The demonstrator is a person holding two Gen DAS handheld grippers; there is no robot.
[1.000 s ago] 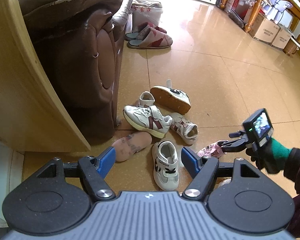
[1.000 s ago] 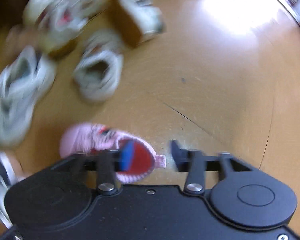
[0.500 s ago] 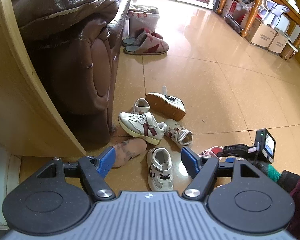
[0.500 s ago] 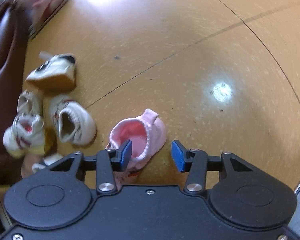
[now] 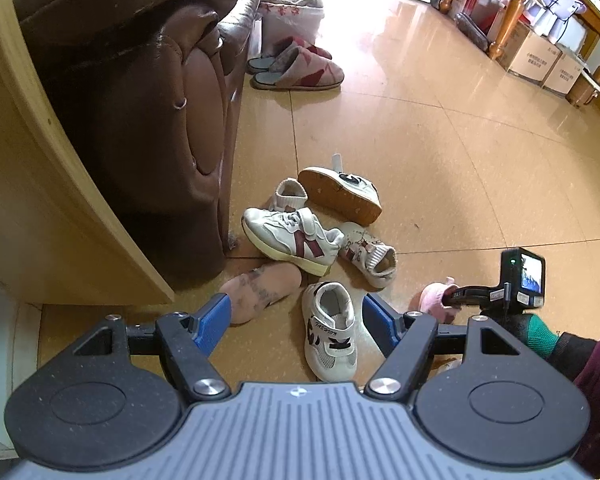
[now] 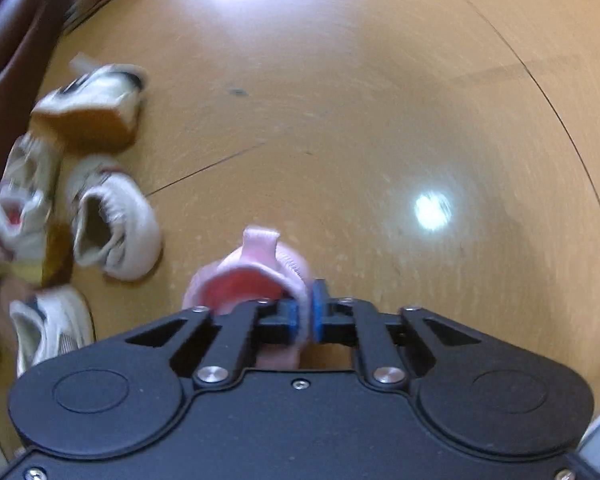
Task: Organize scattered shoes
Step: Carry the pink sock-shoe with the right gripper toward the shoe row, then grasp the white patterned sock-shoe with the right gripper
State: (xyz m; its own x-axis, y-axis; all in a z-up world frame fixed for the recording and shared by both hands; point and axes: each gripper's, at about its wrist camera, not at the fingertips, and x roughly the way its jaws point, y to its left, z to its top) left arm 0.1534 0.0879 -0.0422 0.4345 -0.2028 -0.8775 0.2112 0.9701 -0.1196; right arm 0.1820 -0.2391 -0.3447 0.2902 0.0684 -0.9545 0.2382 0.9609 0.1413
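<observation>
Several small shoes lie in a heap on the tan floor beside the brown sofa. Among them are a white sneaker with a red N (image 5: 292,240), a white strap shoe (image 5: 330,330), a sole-up shoe (image 5: 340,196) and an overturned pink shoe (image 5: 260,290). My left gripper (image 5: 296,320) hangs open above the white strap shoe, holding nothing. My right gripper (image 6: 305,316) is shut on the rim of a pink shoe (image 6: 256,276), which also shows at right in the left wrist view, the pink shoe (image 5: 434,298). A gloved hand (image 5: 534,330) holds that gripper.
A brown leather sofa (image 5: 152,92) and a wooden panel (image 5: 40,200) stand on the left. A pair of slippers (image 5: 296,68) sits farther back by a white bag. Boxes (image 5: 536,56) under a wooden table line the far right. Open floor (image 6: 380,120) spreads to the right.
My right gripper has closed on the pink shoe's rim; half a second ago its jaws were open around it. The left gripper has stayed open above the heap.
</observation>
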